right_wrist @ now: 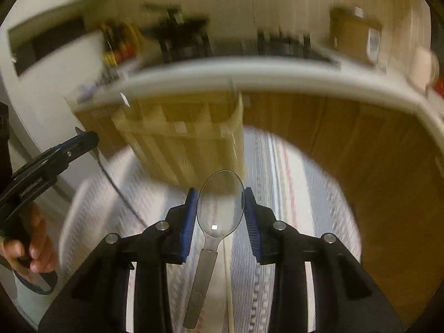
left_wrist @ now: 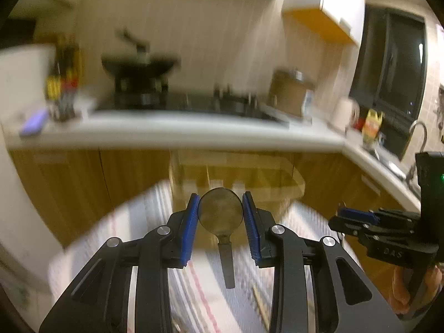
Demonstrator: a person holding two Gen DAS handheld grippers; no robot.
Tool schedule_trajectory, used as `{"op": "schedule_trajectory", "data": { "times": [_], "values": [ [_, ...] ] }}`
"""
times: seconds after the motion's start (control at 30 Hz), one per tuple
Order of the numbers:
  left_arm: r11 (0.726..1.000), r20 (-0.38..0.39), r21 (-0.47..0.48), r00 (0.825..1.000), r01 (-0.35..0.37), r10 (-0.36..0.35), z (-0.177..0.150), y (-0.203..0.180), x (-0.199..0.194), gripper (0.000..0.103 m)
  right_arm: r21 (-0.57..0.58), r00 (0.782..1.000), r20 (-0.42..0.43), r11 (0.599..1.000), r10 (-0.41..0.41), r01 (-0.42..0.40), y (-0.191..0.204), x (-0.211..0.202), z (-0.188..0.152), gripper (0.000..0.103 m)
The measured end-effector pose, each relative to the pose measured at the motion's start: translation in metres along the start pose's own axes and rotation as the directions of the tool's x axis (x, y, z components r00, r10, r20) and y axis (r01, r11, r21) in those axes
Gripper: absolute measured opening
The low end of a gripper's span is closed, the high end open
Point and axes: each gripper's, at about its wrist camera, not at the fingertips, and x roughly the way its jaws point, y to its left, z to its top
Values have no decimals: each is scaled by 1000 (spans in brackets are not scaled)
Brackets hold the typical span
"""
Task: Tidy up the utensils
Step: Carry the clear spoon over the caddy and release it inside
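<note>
My left gripper [left_wrist: 220, 211] is shut on the round bowl of a dark metal spoon [left_wrist: 220, 212], whose handle hangs down toward the camera. My right gripper [right_wrist: 220, 206] is shut on the bowl of a shiny oval metal spoon [right_wrist: 220, 208], handle pointing down and left. Both are held in the air above a striped cloth [left_wrist: 194, 283], also seen in the right wrist view [right_wrist: 277, 194]. A clear plastic divided organizer tray [left_wrist: 236, 174] stands at the far end of the cloth, blurred; it also shows in the right wrist view [right_wrist: 183, 138]. The right gripper also shows in the left wrist view [left_wrist: 358, 219].
Everything is motion-blurred. A white kitchen counter [left_wrist: 166, 133] runs behind, with a stove and black wok [left_wrist: 138, 66], bottles [left_wrist: 65, 83], a pot [left_wrist: 291, 91] and a sink tap [left_wrist: 416, 136]. Wooden cabinet fronts [right_wrist: 360, 152] stand below. A wooden stick [left_wrist: 260, 302] lies on the cloth.
</note>
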Motion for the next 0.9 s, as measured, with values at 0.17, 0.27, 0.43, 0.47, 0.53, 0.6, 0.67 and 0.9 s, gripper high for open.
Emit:
{"op": "schedule_trajectory", "data": {
  "times": [0.17, 0.27, 0.43, 0.47, 0.53, 0.6, 0.67, 0.9],
  "values": [
    [998, 125, 41, 991, -50, 45, 54, -12, -19, 30, -19, 985, 172, 999, -26, 30, -8, -32, 42, 30],
    [995, 171, 61, 983, -77, 66, 74, -17, -27, 30, -22, 965, 256, 998, -53, 60, -12, -43, 65, 31],
    [991, 229, 79, 969, -111, 90, 103, -18, -29, 30, 2, 922, 377, 996, -84, 90, -7, -30, 93, 31],
    [991, 230, 76, 969, -109, 89, 107, -15, -25, 30, 2, 916, 388, 993, -107, 115, -9, -27, 98, 31],
    [991, 231, 77, 969, -106, 85, 106, -14, -15, 30, 2, 909, 391, 987, -148, 160, -5, -14, 110, 31],
    [993, 224, 75, 971, -96, 77, 103, -10, -6, 30, 6, 908, 391, 987, -150, 161, -6, -2, 116, 31],
    [993, 212, 72, 974, -93, 76, 97, -6, 6, 30, 7, 904, 396, 985, -161, 172, -6, 7, 118, 31],
    [994, 168, 62, 983, -85, 74, 77, 8, 40, 30, -22, 866, 441, 962, -235, 272, -3, 43, 98, 31]
  ]
}}
